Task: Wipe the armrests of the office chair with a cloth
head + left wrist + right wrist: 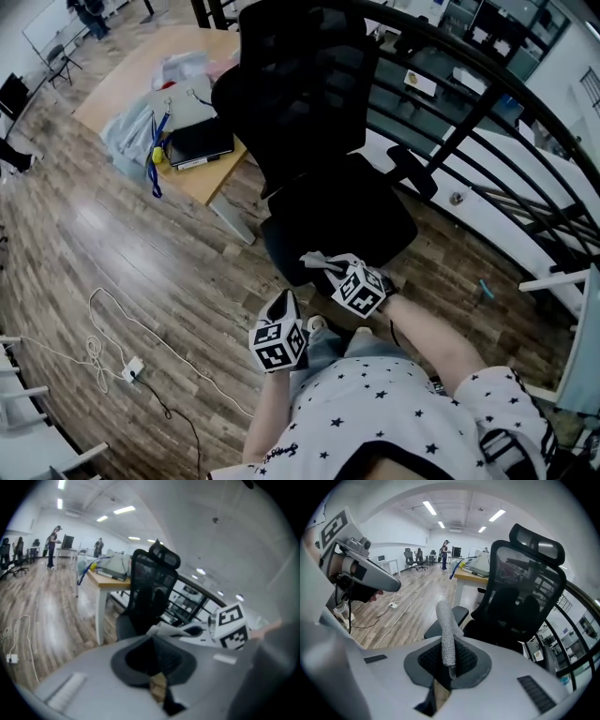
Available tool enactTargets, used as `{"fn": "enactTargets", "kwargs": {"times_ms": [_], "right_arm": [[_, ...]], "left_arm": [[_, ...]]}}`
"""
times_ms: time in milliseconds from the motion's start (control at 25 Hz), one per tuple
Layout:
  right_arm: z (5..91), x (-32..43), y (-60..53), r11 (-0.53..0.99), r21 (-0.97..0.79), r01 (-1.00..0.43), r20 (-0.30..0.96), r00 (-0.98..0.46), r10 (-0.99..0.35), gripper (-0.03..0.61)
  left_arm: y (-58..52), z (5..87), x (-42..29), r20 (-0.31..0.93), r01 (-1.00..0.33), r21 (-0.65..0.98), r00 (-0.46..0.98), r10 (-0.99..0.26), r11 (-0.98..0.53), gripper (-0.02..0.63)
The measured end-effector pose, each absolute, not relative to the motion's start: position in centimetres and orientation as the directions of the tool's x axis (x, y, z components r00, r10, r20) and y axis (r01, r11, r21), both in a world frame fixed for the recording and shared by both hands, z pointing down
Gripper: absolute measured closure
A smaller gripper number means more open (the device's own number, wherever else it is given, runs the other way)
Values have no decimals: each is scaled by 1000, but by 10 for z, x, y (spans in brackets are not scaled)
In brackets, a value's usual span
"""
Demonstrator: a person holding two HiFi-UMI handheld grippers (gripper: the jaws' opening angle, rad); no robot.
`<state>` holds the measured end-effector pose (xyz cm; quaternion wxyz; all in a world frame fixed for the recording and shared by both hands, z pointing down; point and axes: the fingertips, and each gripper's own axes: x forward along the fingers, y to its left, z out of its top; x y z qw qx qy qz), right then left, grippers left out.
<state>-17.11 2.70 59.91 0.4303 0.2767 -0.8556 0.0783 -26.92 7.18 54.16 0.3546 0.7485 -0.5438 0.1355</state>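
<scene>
Short of the office chair [309,122], my right gripper [449,660] pinches the cloth [446,630] by one end, left gripper [152,656] closed empty; armrest [412,175] friction could drag it free.

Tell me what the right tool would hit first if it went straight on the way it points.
Probably the near armrest of the office chair, just past the cloth clamped in the right tool; depth is hard to judge.
</scene>
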Motion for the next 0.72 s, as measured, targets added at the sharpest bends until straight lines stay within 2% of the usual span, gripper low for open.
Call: {"fn": "enactTargets", "kwargs": {"times_ms": [360,720], "right_arm": [[566,-153,26,726,76,-684,733,-455,-506,554],[554,-118,32,650,73,-756,721,-410,-558,554]], "left_arm": [[54,536,-252,575,-880,372,468,-671,-295,606],[42,533,-223,567,-848,377,529,-632,-371,606]]}}
